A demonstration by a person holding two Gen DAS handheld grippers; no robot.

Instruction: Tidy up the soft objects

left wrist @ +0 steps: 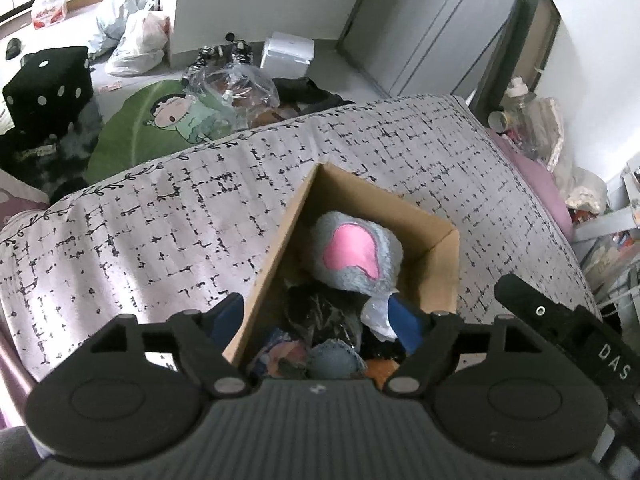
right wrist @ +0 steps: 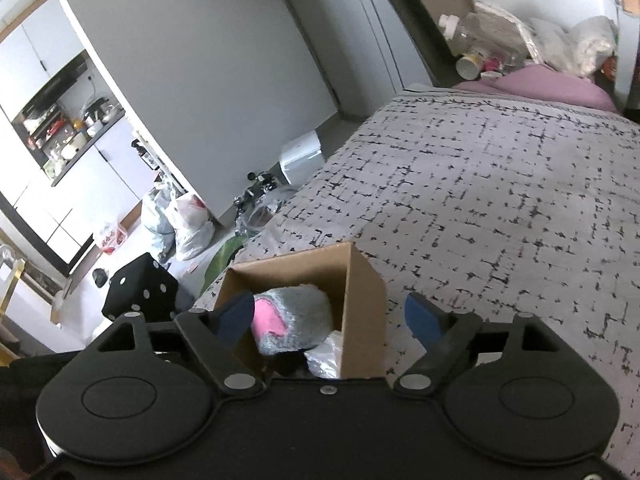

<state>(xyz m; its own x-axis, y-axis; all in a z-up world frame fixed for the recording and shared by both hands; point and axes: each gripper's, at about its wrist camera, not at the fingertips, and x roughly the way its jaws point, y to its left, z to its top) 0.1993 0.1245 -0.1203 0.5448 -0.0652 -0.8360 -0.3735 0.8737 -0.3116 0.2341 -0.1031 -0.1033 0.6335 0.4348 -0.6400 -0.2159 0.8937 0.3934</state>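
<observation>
Both claws spread, holding nothing: left gripper (left wrist: 316,320), right gripper (right wrist: 334,316) over cardboard box (left wrist: 444,256). Grey plush (left wrist: 356,256) rides high; could spill if box is nudged.

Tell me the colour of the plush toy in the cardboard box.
Grey plush toy with a pink patch, clearest in the left wrist view.

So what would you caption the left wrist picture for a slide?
Open left hand-held gripper hovers over a brown cardboard box of soft things, grey plush with pink patch on top, on a patterned bedspread.
</observation>
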